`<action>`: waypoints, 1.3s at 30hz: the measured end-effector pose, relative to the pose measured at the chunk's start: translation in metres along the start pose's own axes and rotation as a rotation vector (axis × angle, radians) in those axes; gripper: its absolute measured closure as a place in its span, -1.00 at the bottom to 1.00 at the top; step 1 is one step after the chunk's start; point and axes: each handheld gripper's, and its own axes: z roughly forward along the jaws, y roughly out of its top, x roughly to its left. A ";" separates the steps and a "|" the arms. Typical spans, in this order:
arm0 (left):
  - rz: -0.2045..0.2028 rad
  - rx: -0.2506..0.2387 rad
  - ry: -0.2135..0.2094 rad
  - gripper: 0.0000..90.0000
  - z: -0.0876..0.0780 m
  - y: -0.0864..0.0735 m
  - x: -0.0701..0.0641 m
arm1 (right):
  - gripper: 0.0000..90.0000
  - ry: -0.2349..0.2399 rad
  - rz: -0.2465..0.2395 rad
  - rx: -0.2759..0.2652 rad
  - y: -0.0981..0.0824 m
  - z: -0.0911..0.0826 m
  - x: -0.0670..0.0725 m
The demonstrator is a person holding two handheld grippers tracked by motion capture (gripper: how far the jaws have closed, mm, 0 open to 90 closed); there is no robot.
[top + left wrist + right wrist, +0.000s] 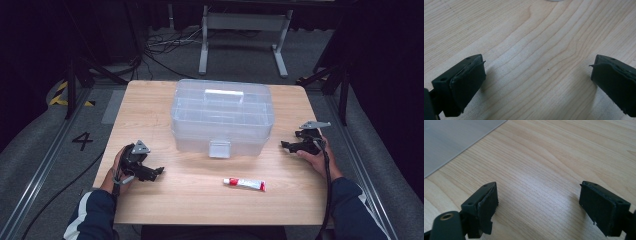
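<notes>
Grippers rest released on the light wooden surface (165, 110): left gripper (156, 172) and right gripper (286, 145) flank the closed clear plastic box (222, 116); red-and-white tube (244, 184) lies between them, unobstructed

A light wooden table (165, 205) carries two things — a clear plastic box (222, 117), a small tube (244, 184).

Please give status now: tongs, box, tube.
Left tongs open, empty, resting on table. Right tongs open, empty, beside box. Box shut, tube lying in front. Nothing in the way.
</notes>
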 end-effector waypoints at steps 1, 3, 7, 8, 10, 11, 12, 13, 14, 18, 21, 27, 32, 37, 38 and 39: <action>0.001 0.001 0.001 -1.00 0.000 0.000 0.000 | -0.64 0.001 -0.001 0.000 0.000 0.000 0.000; -0.003 0.000 0.003 -1.00 0.000 0.000 0.000 | -0.64 0.004 -0.003 0.003 0.000 0.000 0.000; -0.001 0.000 -0.002 -1.00 -0.002 -0.003 0.000 | -0.64 0.009 -0.006 0.007 0.000 -0.001 -0.001; 0.002 0.001 0.000 -1.00 -0.003 -0.003 0.000 | -0.64 0.009 -0.007 0.008 0.001 -0.001 -0.001; 0.004 0.002 0.005 -1.00 -0.004 -0.004 0.000 | -0.65 0.011 -0.009 0.009 0.001 -0.001 -0.001; 0.001 0.001 0.001 -1.00 -0.004 -0.005 -0.001 | -0.66 0.011 -0.009 0.009 0.000 -0.001 -0.001; 0.002 0.002 0.001 -1.00 -0.004 -0.005 0.000 | -0.67 0.015 -0.015 0.012 0.000 -0.001 -0.002; 0.004 0.002 0.000 -1.00 -0.004 -0.005 0.000 | -0.67 0.017 -0.016 0.013 0.000 -0.002 -0.002; 0.016 0.001 -0.007 -1.00 -0.005 -0.005 0.001 | -0.67 0.018 -0.019 0.015 -0.001 -0.003 -0.002; 0.010 -0.002 -0.001 -0.99 -0.006 -0.007 0.001 | -0.67 0.018 -0.020 0.015 -0.001 -0.003 -0.002; 0.009 -0.001 0.000 -0.99 -0.006 -0.007 0.001 | -0.67 0.018 -0.018 0.013 -0.002 -0.003 -0.002; 0.008 -0.001 0.000 -0.99 -0.006 -0.007 0.001 | -0.67 0.017 -0.020 0.016 -0.001 -0.003 -0.002; 0.006 -0.003 0.002 -0.99 -0.006 -0.007 0.001 | -0.67 0.024 -0.027 0.034 -0.001 -0.005 -0.002; 0.003 -0.003 0.006 -0.99 -0.006 -0.007 0.001 | -0.67 0.028 -0.024 0.040 -0.001 -0.006 -0.003; 0.003 -0.004 0.007 -0.99 -0.007 -0.007 0.001 | -0.67 0.027 -0.023 0.044 0.000 -0.006 -0.003; 0.003 -0.003 0.007 -0.99 -0.007 -0.007 0.001 | -0.65 0.027 -0.020 0.049 0.000 -0.006 -0.002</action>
